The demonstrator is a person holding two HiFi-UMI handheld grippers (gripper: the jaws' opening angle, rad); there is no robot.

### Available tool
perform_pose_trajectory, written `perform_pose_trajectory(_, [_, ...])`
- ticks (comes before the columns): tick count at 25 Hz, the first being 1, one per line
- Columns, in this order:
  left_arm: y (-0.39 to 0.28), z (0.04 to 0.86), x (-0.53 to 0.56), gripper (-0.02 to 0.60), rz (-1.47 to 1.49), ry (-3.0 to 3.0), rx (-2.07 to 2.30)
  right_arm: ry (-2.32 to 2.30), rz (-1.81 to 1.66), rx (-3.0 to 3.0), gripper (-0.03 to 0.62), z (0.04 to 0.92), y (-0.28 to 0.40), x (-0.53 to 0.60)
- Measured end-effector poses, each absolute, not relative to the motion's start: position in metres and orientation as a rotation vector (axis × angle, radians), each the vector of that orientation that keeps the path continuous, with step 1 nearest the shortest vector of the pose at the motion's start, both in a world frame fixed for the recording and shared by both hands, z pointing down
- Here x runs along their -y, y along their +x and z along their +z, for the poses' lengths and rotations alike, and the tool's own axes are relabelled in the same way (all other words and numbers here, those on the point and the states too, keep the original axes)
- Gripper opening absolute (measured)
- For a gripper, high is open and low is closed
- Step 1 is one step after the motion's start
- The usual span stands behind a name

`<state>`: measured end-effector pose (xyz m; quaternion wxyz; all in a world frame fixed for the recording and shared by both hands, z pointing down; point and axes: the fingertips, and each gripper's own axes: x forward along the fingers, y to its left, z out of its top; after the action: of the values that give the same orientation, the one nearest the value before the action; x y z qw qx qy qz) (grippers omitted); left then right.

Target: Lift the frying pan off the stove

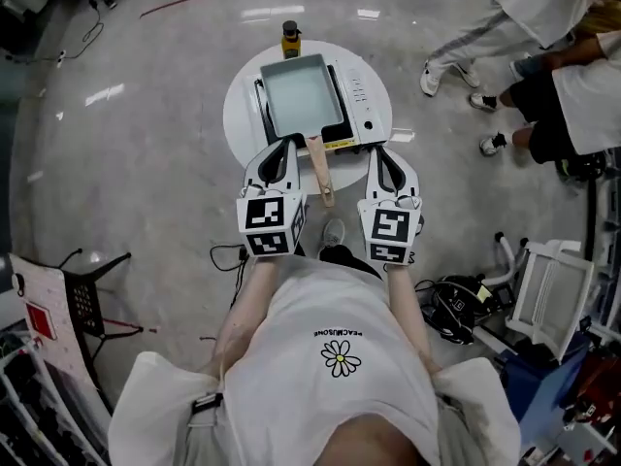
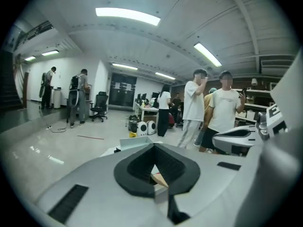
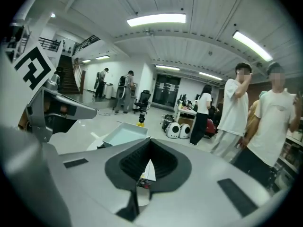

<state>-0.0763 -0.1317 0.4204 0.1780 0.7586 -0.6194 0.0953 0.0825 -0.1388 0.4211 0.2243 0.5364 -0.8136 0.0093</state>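
Note:
A rectangular frying pan (image 1: 301, 95) with a pale inside sits on a white portable stove (image 1: 361, 100) on a round white table (image 1: 241, 105). Its wooden handle (image 1: 320, 168) points toward me, between the two grippers. My left gripper (image 1: 281, 146) is just left of the handle with its jaws shut and empty. On the handle's other side my right gripper (image 1: 381, 153) also looks shut and empty. In the left gripper view the pan (image 2: 135, 143) lies beyond the shut gripper (image 2: 154, 145), with the handle (image 2: 160, 178) below. In the right gripper view the pan (image 3: 124, 136) lies left of the gripper (image 3: 150, 140).
A small bottle (image 1: 290, 39) stands at the table's far edge. Several people (image 1: 543, 66) stand at the right, on the floor beyond the table. A black folding chair (image 1: 92, 294) is at the left, and a white cart (image 1: 548, 289) with cables is at the right.

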Motion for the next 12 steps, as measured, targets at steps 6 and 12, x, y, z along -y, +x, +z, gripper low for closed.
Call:
perform_pose_trajectory(6, [-0.083,0.425,0.101,-0.002,0.233,1.984,1.882,1.281,-0.036,2.362,0.002,0.426,0.068,0.13])
perform_pose_trajectory(12, [-0.089,0.433,0.074,-0.002,0.18,1.894,1.93,1.192,-0.056,2.409,0.003,0.438,0.062,0.115])
